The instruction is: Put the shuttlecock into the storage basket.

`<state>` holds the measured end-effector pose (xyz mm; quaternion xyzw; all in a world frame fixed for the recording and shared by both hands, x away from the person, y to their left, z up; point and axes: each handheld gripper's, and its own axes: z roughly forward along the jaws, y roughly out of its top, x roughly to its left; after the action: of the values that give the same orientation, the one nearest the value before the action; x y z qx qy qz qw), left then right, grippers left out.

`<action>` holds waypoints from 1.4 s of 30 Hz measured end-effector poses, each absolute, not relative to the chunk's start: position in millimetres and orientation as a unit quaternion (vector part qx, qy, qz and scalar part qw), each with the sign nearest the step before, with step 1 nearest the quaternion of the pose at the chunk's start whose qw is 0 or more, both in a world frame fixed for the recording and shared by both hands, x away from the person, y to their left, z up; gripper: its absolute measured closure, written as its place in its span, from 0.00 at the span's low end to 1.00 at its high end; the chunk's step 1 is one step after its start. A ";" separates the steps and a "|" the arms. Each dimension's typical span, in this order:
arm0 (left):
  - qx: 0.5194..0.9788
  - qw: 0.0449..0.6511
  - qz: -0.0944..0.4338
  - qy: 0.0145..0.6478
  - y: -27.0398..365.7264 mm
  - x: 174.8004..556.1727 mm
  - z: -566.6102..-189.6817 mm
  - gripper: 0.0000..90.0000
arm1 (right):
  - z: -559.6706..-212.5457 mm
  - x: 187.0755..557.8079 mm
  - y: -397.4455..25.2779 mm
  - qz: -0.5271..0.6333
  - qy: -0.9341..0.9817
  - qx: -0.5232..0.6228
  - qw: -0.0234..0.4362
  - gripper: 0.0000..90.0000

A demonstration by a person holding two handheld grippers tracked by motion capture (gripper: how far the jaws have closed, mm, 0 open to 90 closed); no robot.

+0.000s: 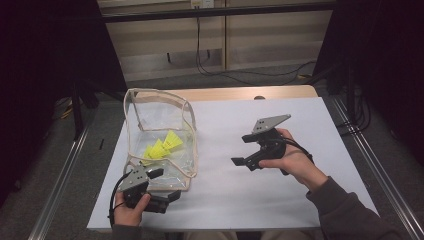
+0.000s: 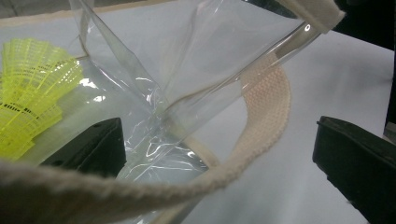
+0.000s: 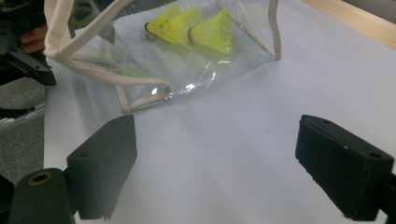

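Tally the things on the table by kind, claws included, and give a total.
Yellow shuttlecocks, inside the bag: 3
Clear bag with cream webbing handles: 1
Hand-held claws: 2, left claw at the bag's near edge, right claw over the white table
Total: 6

Lab: dark-curtained booth, metal frame rails, trailing cables.

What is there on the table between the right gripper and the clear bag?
Nothing: in the right gripper view, bare white table separates the open right gripper from the clear bag.
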<state>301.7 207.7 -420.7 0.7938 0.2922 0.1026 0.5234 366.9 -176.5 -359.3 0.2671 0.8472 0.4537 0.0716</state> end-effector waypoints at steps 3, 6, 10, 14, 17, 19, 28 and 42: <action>0.793 0.524 0.104 0.293 207.2 301.6 -421.0 0.03 | -362.3 365.2 -180.4 0.454 0.846 0.269 0.072 0.14; 0.793 0.524 0.104 0.293 207.1 301.6 -421.0 0.03 | -365.0 363.3 -183.9 0.456 0.845 0.271 0.072 0.14; 0.793 0.525 0.104 0.292 207.2 301.6 -421.2 0.03 | -367.5 361.6 -187.6 0.457 0.843 0.274 0.072 0.14; 0.792 0.525 0.103 0.292 207.1 301.6 -421.2 0.03 | -371.9 359.5 -194.4 0.457 0.841 0.278 0.074 0.14; 0.793 0.526 0.103 0.291 207.4 301.7 -421.2 0.03 | -374.6 357.7 -199.7 0.459 0.839 0.283 0.075 0.14; 0.793 0.525 0.103 0.292 207.3 301.6 -421.2 0.03 | -376.5 356.6 -203.4 0.459 0.838 0.285 0.075 0.14; 0.793 0.526 0.104 0.291 207.2 301.6 -421.3 0.03 | -385.9 351.9 -216.2 0.458 0.835 0.295 0.077 0.14; 0.792 0.526 0.102 0.291 206.9 301.4 -421.4 0.03 | -395.6 344.7 -229.8 0.458 0.832 0.303 0.083 0.14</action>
<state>301.4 206.9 -421.4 0.7923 0.2915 0.1023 0.5261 344.7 -229.8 -395.6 0.3029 0.8318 0.4575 0.0832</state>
